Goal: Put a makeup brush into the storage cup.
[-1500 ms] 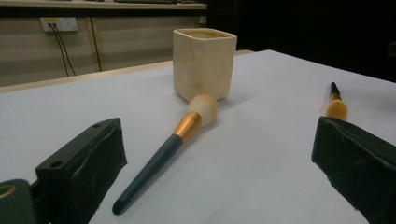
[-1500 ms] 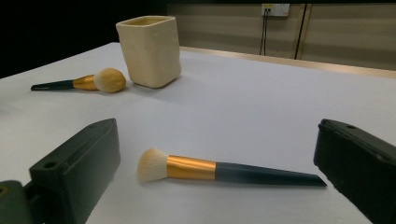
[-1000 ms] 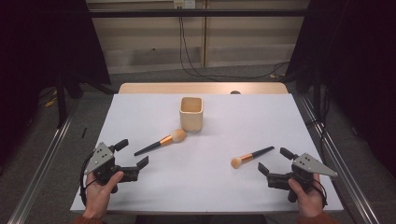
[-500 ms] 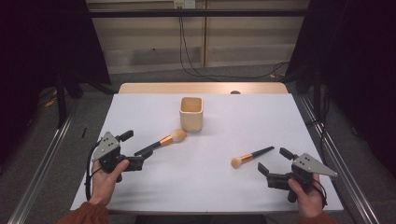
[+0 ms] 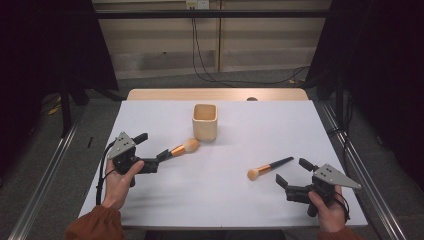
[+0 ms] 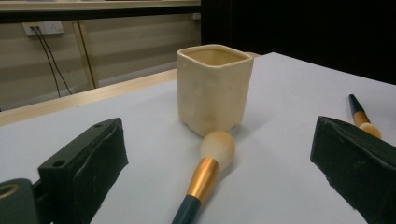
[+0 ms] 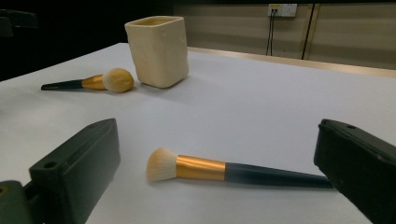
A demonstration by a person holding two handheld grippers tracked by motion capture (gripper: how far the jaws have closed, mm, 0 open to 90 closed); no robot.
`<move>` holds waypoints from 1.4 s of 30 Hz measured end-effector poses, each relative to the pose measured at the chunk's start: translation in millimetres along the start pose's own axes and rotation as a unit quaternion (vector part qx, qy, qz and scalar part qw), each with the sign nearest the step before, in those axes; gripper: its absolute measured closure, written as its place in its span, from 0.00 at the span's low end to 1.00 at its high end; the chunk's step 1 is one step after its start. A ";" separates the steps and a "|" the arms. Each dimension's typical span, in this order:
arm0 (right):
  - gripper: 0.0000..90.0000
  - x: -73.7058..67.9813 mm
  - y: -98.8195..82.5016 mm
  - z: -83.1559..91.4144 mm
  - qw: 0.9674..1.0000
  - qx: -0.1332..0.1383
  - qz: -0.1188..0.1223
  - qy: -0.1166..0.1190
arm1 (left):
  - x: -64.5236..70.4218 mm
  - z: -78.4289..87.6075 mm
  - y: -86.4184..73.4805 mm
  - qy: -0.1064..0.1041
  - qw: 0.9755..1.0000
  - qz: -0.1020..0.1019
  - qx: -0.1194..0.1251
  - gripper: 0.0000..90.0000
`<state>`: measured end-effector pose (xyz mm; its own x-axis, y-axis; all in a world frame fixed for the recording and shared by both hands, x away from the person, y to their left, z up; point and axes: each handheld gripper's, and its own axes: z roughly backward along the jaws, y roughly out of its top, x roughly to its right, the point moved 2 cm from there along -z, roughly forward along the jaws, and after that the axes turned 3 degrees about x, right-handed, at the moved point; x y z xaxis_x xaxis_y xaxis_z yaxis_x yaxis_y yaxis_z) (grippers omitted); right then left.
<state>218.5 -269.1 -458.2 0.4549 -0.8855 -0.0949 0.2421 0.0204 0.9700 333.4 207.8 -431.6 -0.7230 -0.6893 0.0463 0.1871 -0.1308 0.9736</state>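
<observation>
White table sheet (image 5: 225,200), wooden edge strip (image 5: 165,94) at far side; black cables (image 5: 200,55) down back wall from socket (image 5: 197,4); grey floor (image 5: 50,150).

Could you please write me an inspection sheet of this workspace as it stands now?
Surface: white table top, bare apart from the job's things.
Job's things: cream square cup, upright; left brush lying with its head near the cup; right brush lying flat, untouched.
Clutter: nothing seen.
Grippers: left gripper open, its jaws either side of the left brush's handle; right gripper open, apart from the right brush.
Cables: gripper cable loops by the left hand; wall cables hang from a socket.
Surroundings: grey floor, metal rails beside the table.
</observation>
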 end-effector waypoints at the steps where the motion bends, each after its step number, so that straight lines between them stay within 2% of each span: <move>1: 0.00 0.0 -0.1 -0.2 1.000 0.000 -0.001 -0.001 | 0.4 -2.1 0.8 -0.001 1.000 0.001 0.004 0.04; 4: 0.00 -0.6 -0.8 -0.6 1.000 -0.004 -0.004 0.002 | -0.2 -7.2 3.3 -0.005 1.000 -0.002 0.008 0.04; 7: 0.00 -1.0 -0.6 -0.8 1.000 -0.004 -0.003 0.005 | -2.4 -11.3 6.7 0.002 1.000 -0.008 0.009 0.04; 9: 0.00 -1.4 0.1 -1.0 1.000 -0.001 0.000 0.010 | -2.4 -13.7 9.5 -0.002 1.000 0.003 0.021 0.04; 12: 0.00 -1.4 -0.1 -0.6 1.000 0.000 -0.003 0.011 | -1.2 -17.0 13.3 -0.003 1.000 -0.018 0.017 0.04; 15: 0.00 -0.8 -0.1 -0.6 1.000 0.000 -0.004 0.008 | -2.3 -20.9 16.3 -0.007 1.000 -0.007 0.021 0.03; 20: 0.00 -0.7 -0.4 -0.6 1.000 -0.002 -0.006 0.007 | -5.6 -30.2 21.4 -0.007 1.000 -0.021 0.016 0.03; 23: 0.00 -0.3 -0.5 -0.5 1.000 -0.002 -0.007 0.007 | -6.5 -36.6 24.0 -0.009 1.000 -0.019 0.021 0.03; 26: 0.00 -0.1 -0.6 -0.6 1.000 -0.002 -0.007 0.007 | -7.6 -44.0 28.3 -0.010 1.000 -0.017 0.014 0.03; 28: 0.00 -0.1 -0.6 -0.5 1.000 -0.002 -0.007 0.007 | -7.2 -48.5 31.4 -0.012 1.000 -0.021 0.020 0.03; 30: 0.00 0.0 -0.5 -0.5 1.000 -0.001 -0.007 0.007 | -8.6 -52.7 33.8 -0.016 0.999 -0.031 0.009 0.03; 31: 0.00 0.2 -0.9 -0.4 1.000 -0.003 -0.006 0.008 | -10.4 -55.2 34.2 -0.015 0.999 -0.034 0.012 0.03; 35: 0.00 0.2 -1.0 -0.4 1.000 -0.005 -0.004 0.009 | -16.7 -65.5 31.8 -0.010 0.999 -0.031 0.005 0.03; 42: 0.00 0.7 -1.2 -0.6 1.000 -0.004 -0.007 0.009 | -21.3 -76.7 32.4 -0.017 0.999 -0.022 -0.037 0.04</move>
<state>219.1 -269.4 -459.5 0.4670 -0.8770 -0.1128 0.2546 0.0113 0.9670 405.9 163.6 -418.2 -0.7539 -0.6569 0.0135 0.2028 -0.2131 0.9557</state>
